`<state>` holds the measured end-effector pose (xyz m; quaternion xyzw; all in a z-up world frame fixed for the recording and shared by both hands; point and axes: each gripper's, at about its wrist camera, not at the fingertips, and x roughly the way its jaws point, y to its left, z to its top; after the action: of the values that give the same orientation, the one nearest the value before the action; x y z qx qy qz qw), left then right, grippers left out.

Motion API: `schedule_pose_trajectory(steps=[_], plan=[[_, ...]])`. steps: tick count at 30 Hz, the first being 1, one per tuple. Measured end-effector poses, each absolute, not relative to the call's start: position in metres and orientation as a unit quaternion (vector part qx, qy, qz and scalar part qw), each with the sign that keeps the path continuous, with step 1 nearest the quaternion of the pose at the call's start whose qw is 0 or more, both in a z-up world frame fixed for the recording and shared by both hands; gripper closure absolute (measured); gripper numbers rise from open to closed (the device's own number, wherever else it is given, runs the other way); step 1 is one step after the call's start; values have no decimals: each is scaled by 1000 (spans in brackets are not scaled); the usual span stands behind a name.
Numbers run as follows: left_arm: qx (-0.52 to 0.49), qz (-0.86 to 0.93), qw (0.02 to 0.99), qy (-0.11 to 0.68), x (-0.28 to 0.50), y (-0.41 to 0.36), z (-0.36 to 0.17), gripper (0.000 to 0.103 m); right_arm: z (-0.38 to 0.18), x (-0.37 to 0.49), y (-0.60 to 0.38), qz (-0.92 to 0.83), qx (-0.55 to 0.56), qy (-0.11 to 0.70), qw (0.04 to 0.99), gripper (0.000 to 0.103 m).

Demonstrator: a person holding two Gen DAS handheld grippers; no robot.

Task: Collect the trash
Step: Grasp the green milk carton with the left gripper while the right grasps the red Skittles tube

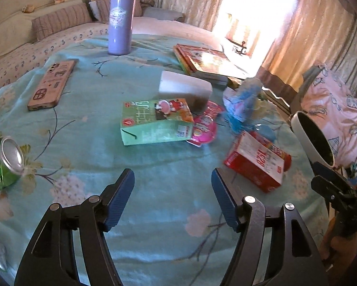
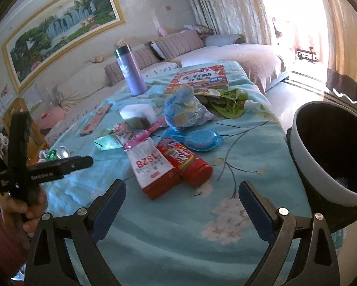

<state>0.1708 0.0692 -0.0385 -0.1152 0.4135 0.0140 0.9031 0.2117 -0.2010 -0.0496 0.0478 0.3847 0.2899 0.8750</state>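
Ahead of the left gripper (image 1: 173, 182), whose jaws stand wide with nothing between them, the green milk carton (image 1: 154, 124) lies on its side on the teal cloth (image 1: 87, 124), long axis running across the jaws' line; I judge this hand nearer to it than the right gripper (image 2: 182, 190), likewise wide and empty, which faces the red-and-white carton (image 2: 154, 174) and red tube (image 2: 185, 162), bin (image 2: 331, 152) at its right. Counted: two cartons, one tube, one crushed can (image 1: 4, 159), one bin
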Motion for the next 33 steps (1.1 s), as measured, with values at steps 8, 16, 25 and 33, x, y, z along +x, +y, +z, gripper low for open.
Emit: schedule_pose_trajectory(steps=[8, 16, 25, 33], plan=[[-54, -7, 909, 414, 203, 86, -36, 23, -59, 227, -198, 292, 25, 406, 866, 19], [70, -97, 894, 431, 246, 100, -36, 19, -67, 242, -181, 323, -24, 421, 847, 24], [63, -167, 876, 449, 268, 92, -45, 14, -72, 269, -168, 362, -32, 428, 827, 36], [70, -210, 842, 491, 247, 64, -55, 35, -73, 263, -170, 380, -28, 442, 812, 63]])
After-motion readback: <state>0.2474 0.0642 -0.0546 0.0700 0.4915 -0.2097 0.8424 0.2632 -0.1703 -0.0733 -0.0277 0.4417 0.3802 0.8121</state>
